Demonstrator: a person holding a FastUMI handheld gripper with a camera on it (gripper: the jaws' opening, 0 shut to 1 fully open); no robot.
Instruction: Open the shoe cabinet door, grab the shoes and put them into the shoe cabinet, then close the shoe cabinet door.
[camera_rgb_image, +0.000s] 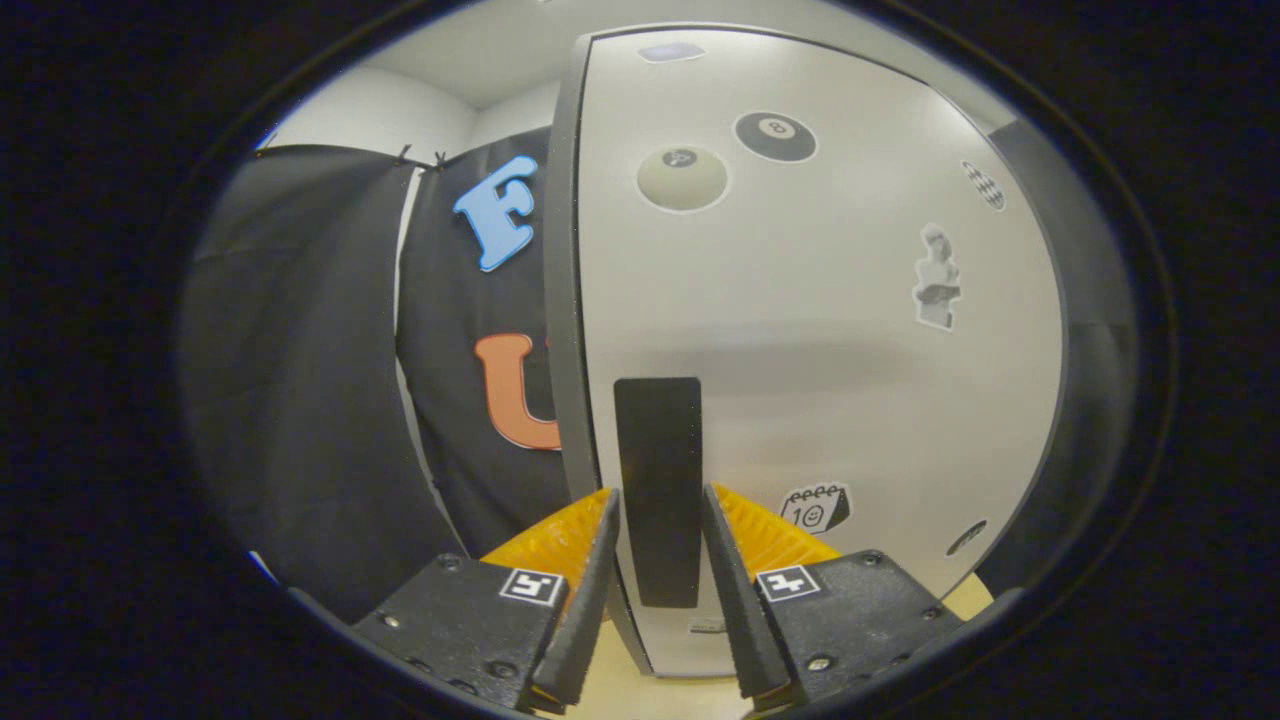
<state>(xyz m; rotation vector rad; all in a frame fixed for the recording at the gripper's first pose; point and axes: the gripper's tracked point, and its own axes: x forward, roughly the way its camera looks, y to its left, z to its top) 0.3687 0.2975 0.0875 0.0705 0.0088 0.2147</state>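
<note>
The single camera rides on the gripper (660, 505) and looks forward along its two fingers, which frame the near foreground. It faces the pale shoe cabinet door (820, 340) almost head-on from close range, centred on the dark upright handle (657, 480) that sits between the spread fingertips. The fisheye bends the door's edges. To the left, farther off, hangs the booth's black cloth wall (300, 380).

The shoe cabinet door (800, 330) looks like smooth, matt laminate with a soft sheen; its handle (657, 490) is a flat, matt strip standing between the gripper (660, 500) jaws, parted either side; flat paper-like stickers (683, 179) dot the door; beside it hangs dull, creased cloth (300, 380).
</note>
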